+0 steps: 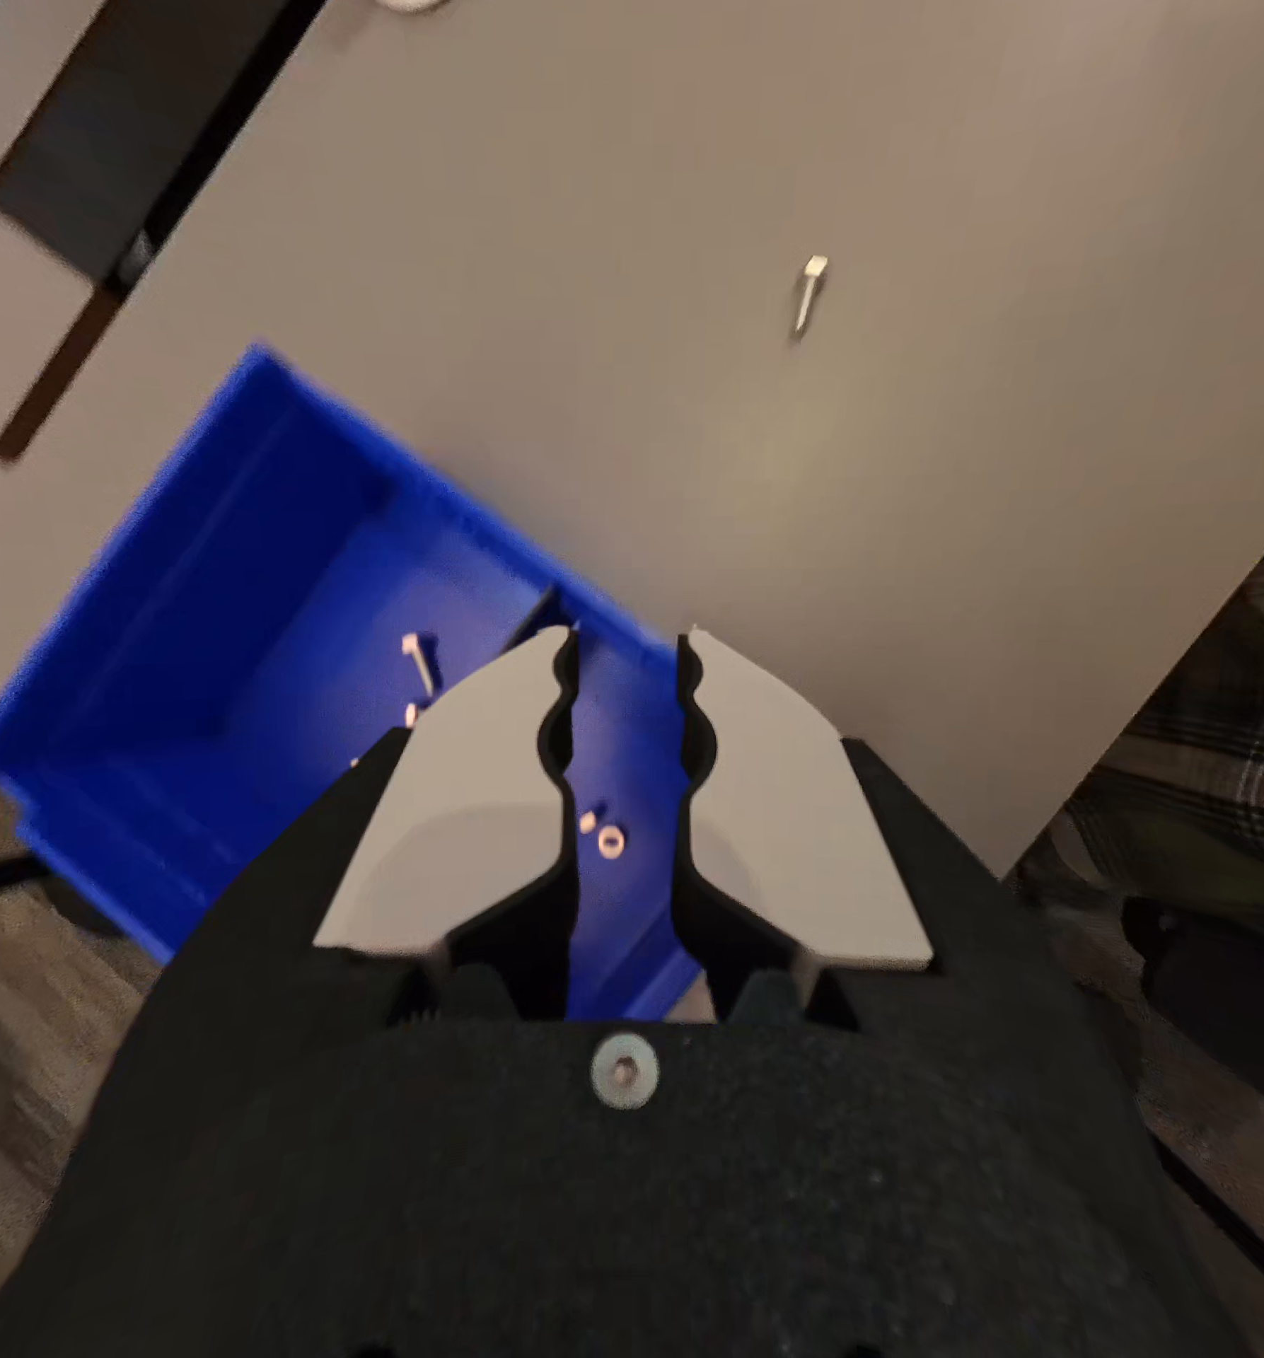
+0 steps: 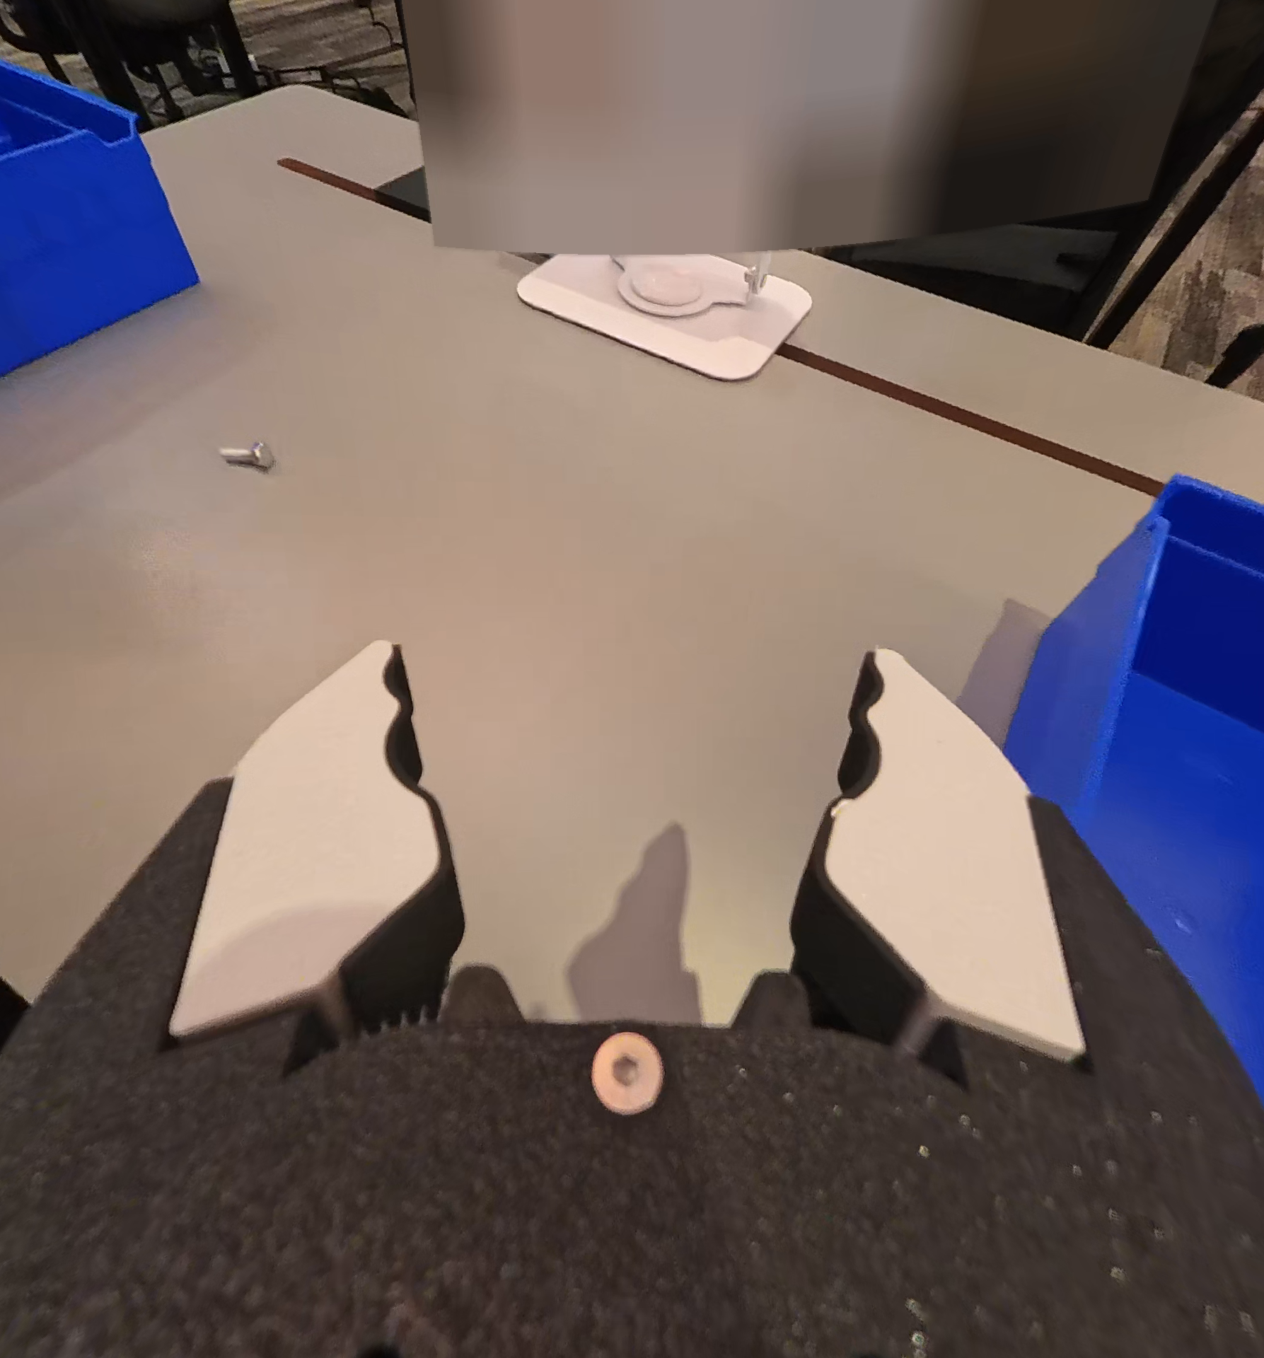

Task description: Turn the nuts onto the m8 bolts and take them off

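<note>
In the left wrist view my left gripper (image 1: 627, 639) hovers over a blue bin (image 1: 195, 624), its jaws apart with nothing between them. Inside the bin lie a bolt (image 1: 418, 661) and a couple of nuts (image 1: 611, 842). A silver bolt (image 1: 807, 295) lies alone on the grey table (image 1: 687, 220). In the right wrist view my right gripper (image 2: 632, 658) is wide open and empty above the bare table (image 2: 614, 514). The same loose bolt (image 2: 248, 455) lies far to its left.
A blue bin (image 2: 1202, 698) stands close to the right of my right gripper, another blue bin (image 2: 48, 242) at the far left. A white stand base (image 2: 665, 309) sits at the back by a dark seam (image 2: 981, 419). The table edge (image 1: 1165, 661) runs on the right. Spacing between my two grippers at the tips: around 55 cm. Between my left fingertips and the bolt (image 1: 418, 661) there is roughly 20 cm.
</note>
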A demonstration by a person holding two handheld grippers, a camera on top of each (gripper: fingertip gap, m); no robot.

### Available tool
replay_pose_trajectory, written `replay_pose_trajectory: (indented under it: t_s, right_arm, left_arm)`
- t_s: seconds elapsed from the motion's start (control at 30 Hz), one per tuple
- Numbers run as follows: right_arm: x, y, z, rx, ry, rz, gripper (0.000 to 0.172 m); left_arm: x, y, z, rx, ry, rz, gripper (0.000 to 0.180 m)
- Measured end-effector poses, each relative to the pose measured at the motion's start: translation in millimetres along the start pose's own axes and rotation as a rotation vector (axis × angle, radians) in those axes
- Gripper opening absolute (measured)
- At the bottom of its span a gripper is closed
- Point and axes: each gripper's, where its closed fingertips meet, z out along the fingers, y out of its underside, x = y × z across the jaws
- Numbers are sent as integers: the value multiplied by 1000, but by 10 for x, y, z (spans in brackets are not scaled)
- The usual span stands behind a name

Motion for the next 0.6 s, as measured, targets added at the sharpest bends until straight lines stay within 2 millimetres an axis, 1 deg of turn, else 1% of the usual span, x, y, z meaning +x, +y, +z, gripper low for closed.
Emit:
replay_pose_trajectory:
  t_s: [0.03,0.1,0.17,0.23,0.33,0.47,0.6]
  right_arm:
    - [-18,-12,25,1,-6,-2,113]
    - [-60,-34,74,-3,-17,-9,113]
    - [-109,-56,119,-11,-28,-20,113]
    - [-149,-87,142,-16,-33,-34,113]
    - [-172,-127,128,-19,-25,-46,113]
    - [-153,-139,90,-22,-6,-44,113]
    - [-153,-106,92,-35,-2,-44,113]
  left_arm:
    - [-27,179,-16,-10,-7,-31,25]
    - [-51,515,41,-46,-10,-79,23]
    - [-75,818,171,-112,-10,-116,23]
    - [-94,1032,312,-166,-5,-140,24]
    - [-102,1191,480,-207,20,-179,24]
    - [-118,1249,623,-233,40,-235,26]
    - [-153,1306,679,-268,31,-288,26]
